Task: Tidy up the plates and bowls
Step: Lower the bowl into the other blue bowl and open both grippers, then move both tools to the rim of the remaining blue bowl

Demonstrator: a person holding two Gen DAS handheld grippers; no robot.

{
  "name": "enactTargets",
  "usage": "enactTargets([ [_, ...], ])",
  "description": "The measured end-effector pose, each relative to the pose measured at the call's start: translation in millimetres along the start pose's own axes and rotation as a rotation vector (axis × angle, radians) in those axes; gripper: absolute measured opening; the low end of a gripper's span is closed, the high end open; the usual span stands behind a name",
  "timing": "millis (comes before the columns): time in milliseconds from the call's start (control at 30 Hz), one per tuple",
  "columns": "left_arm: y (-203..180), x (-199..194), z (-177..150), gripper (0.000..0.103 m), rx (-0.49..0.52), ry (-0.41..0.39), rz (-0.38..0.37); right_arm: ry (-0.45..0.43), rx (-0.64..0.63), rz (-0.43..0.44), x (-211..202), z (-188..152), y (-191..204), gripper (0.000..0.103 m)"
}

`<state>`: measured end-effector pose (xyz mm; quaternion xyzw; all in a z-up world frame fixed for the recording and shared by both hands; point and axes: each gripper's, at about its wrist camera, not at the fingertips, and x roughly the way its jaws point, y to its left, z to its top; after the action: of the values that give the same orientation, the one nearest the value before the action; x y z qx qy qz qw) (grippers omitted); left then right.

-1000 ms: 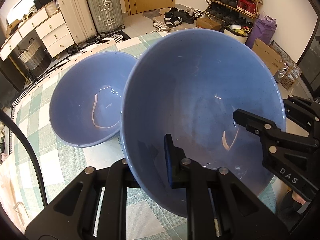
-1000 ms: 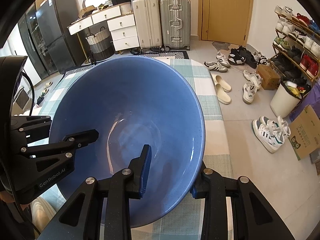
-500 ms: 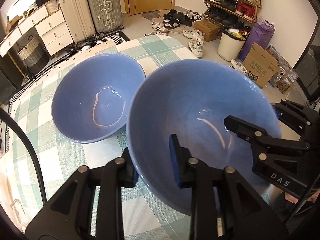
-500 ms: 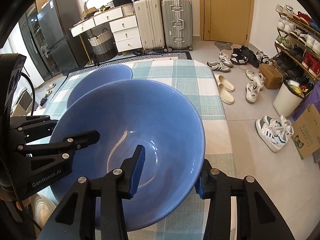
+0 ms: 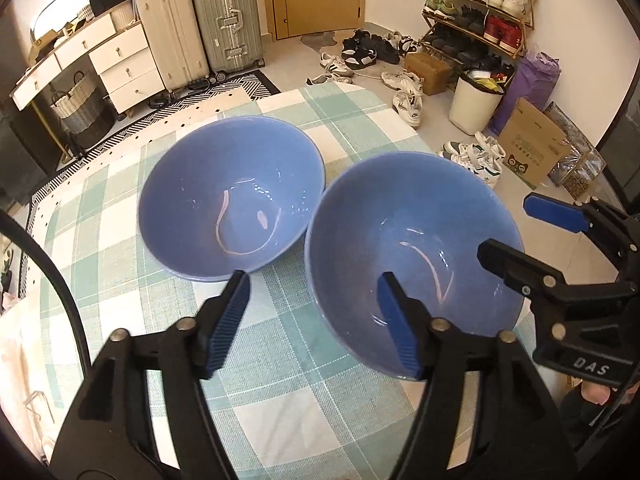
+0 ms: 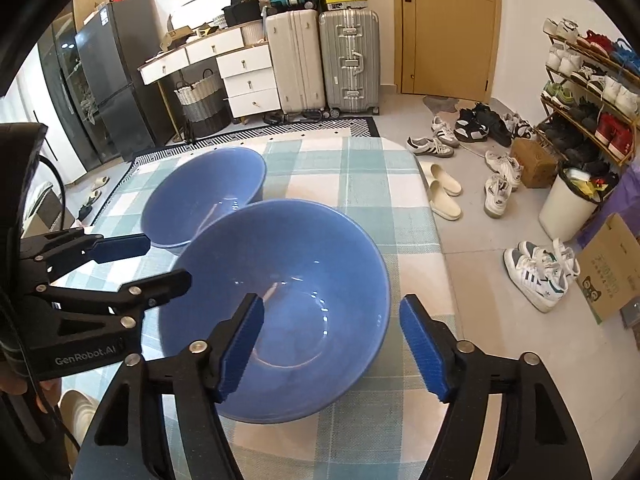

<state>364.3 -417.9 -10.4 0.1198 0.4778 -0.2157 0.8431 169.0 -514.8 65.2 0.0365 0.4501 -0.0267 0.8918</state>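
Bowls are the matter here: two blue ones stand on the checked tablecloth (image 5: 288,360), set side by side and very near each other, whether the rims touch cannot be told. In the left wrist view the near bowl (image 5: 412,248) is at the right, close to the table edge, and the far bowl (image 5: 232,196) is at the left and further back. The near bowl is seen resting flat on the cloth, so it is judged to be already put down beside its twin, probably so that both can be stacked later. The left gripper (image 5: 316,312) has just been opening; its jaws stand wide, one outside the rim and one over the inside of the near bowl, and no pad presses on it. The right gripper (image 6: 332,344) has just been opening too, with the rim of the same bowl between its blue pads (image 6: 420,348) but free of them. Nothing is held by either claw. A grip on both sides was likely chosen because the bowl is wide and smooth. No plates are seen.
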Motion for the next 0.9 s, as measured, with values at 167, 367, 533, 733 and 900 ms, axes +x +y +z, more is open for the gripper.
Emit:
enactTargets([
  [167,8.7,-11.3,-0.4,0.075,-0.022,-0.005,0.015,-0.038,-0.026,0.034,-8.5,2.5,10.3,0.086],
  [367,30.1,-20.2,-1.8,0.079,-0.056,-0.009,0.016,-0.060,-0.036,0.057,-13.1,11.5,21.5,0.091],
  [533,49.8,-26.8,-1.7,0.081,-0.084,-0.020,0.027,-0.059,-0.052,0.060,-11.7,18.2,28.5,0.092],
  [733,75.5,-31.4,1.8,0.094,-0.124,-0.035,0.036,-0.059,-0.080,0.081,-8.9,31.0,41.4,0.092],
  [900,95.4,-36.4,5.4,0.101,-0.158,-0.054,0.042,-0.062,-0.100,0.092,-5.3,44.8,51.5,0.092],
])
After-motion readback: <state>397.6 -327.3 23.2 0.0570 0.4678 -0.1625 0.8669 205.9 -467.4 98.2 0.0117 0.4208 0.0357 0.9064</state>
